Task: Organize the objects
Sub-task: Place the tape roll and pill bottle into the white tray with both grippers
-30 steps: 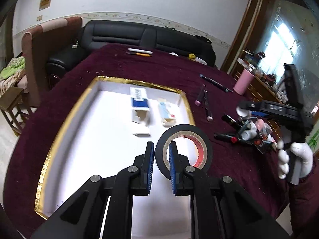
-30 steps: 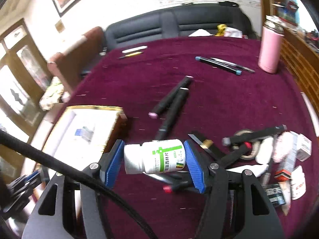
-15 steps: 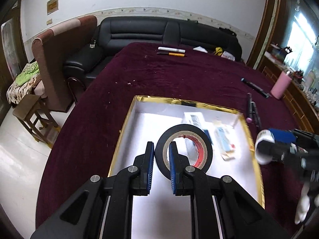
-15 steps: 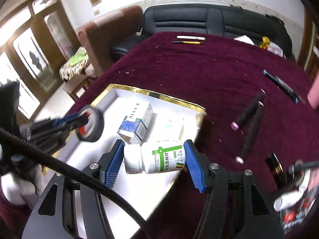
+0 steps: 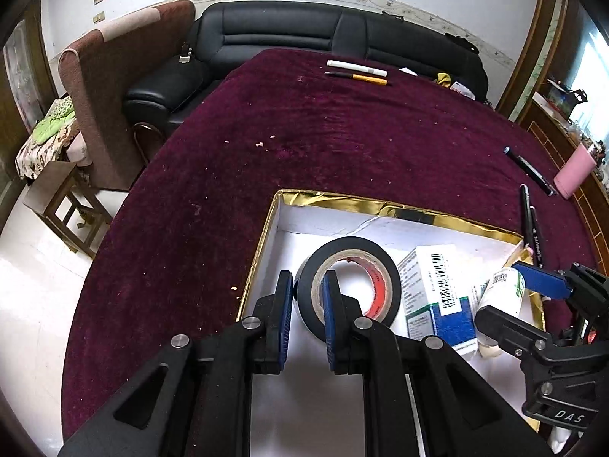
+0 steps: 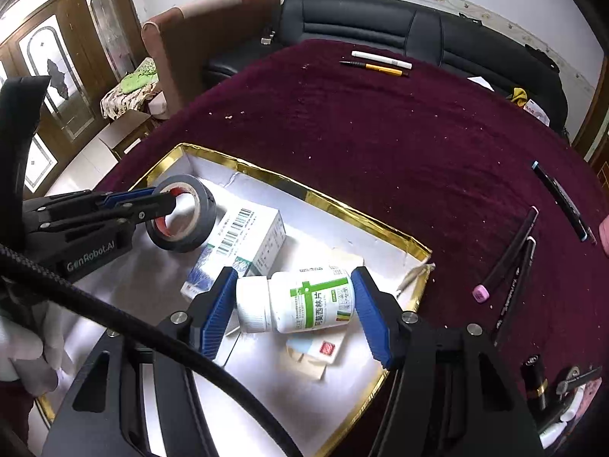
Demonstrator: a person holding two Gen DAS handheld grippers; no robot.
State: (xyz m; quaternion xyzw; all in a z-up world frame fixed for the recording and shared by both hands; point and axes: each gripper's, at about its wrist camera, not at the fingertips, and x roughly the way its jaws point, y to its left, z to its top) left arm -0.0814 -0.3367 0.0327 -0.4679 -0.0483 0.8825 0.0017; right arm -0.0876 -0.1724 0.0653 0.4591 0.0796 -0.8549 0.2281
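Observation:
My left gripper (image 5: 307, 306) is shut on the wall of a black tape roll (image 5: 348, 285) with a red inner label, held over the far left corner of a gold-rimmed white box (image 5: 384, 205). The same tape roll (image 6: 182, 224) hangs from the left gripper (image 6: 160, 200) in the right wrist view. My right gripper (image 6: 295, 301) is shut on a white pill bottle (image 6: 300, 301) with a green label, lying sideways between the blue pads above the box (image 6: 266, 173). Under it in the box lie a blue-and-white medicine carton (image 6: 247, 245) and a small flat packet (image 6: 319, 354).
The box sits on a dark red tablecloth (image 5: 323, 133). Black markers (image 6: 510, 259) lie right of the box, a white pen and a yellow pen (image 6: 377, 63) at the far edge. A pink bottle (image 5: 573, 171) stands at right. Small cosmetics clutter (image 6: 552, 392) lies at lower right.
Both grippers swung left and down, from over the cloth and the clutter to above the box. The tape roll and the pill bottle stayed gripped throughout.

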